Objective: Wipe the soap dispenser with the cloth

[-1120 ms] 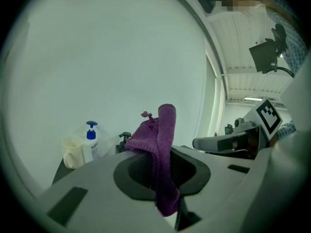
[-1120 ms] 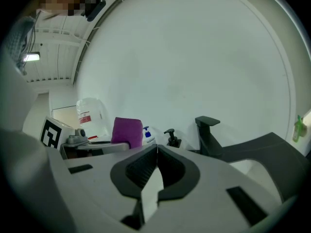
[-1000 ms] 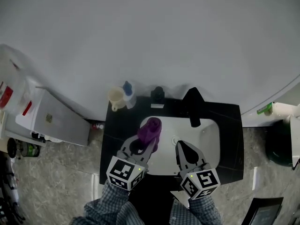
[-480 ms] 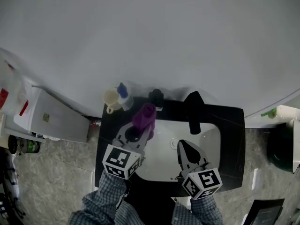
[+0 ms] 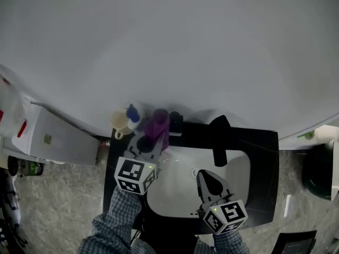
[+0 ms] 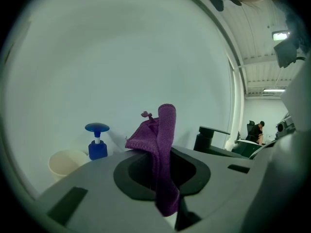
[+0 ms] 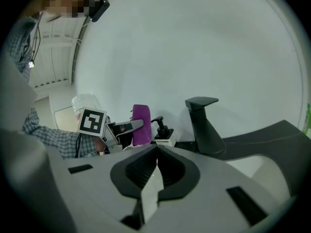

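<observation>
A purple cloth (image 5: 157,125) stands bunched up in my left gripper (image 5: 151,141), which is shut on it at the counter's back left. The cloth (image 6: 163,130) fills the middle of the left gripper view. A black pump soap dispenser (image 5: 176,121) on a white base stands just right of the cloth, against the wall; whether they touch I cannot tell. The right gripper view shows this dispenser (image 7: 163,129) beside the cloth (image 7: 141,124). A blue pump bottle (image 5: 132,112) stands to the cloth's left. My right gripper (image 5: 205,175) is shut and empty over the basin's front.
A black faucet (image 5: 219,134) rises behind the white basin (image 5: 177,194), set in a black counter (image 5: 259,157). A cream cup (image 5: 118,120) stands beside the blue pump bottle (image 6: 97,142). A white cabinet (image 5: 58,136) stands left of the counter.
My left gripper has carried the purple cloth from over the basin back and left, up to the wall beside the black dispenser. The right gripper has hardly moved.
</observation>
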### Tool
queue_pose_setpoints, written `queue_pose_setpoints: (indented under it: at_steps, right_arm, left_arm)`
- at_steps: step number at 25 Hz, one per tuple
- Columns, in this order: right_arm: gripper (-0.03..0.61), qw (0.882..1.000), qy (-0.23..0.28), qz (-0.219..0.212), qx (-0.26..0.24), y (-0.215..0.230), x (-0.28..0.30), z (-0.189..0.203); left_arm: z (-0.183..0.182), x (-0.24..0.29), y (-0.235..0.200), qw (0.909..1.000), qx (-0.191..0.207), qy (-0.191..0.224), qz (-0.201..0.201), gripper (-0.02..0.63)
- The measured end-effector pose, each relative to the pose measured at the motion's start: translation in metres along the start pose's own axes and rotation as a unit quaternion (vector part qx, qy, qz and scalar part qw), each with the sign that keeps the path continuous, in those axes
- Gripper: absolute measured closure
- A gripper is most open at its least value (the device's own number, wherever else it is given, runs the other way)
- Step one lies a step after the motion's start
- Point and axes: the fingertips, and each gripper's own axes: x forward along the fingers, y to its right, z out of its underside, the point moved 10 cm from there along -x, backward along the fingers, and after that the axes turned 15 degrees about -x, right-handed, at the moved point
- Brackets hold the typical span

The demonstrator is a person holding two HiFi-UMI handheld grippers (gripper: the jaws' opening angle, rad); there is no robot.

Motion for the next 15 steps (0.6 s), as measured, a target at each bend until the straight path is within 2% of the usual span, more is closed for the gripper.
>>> queue_pose_setpoints:
  at_steps: [12, 15]
  right_arm:
    - [0.56, 1.0, -0.008, -0.002, 0.003, 0.014, 0.016, 0.006]
    - [0.56, 1.0, -0.008, 0.002, 0.005, 0.019, 0.014, 0.007]
  left_arm:
    - [0.024, 0.026, -0.028, 0.9986, 0.001, -0.038, -0.037, 0.557]
    - [0.034, 0.033, -0.031, 0.9978, -0.015, -0.049, -0.043, 0.557]
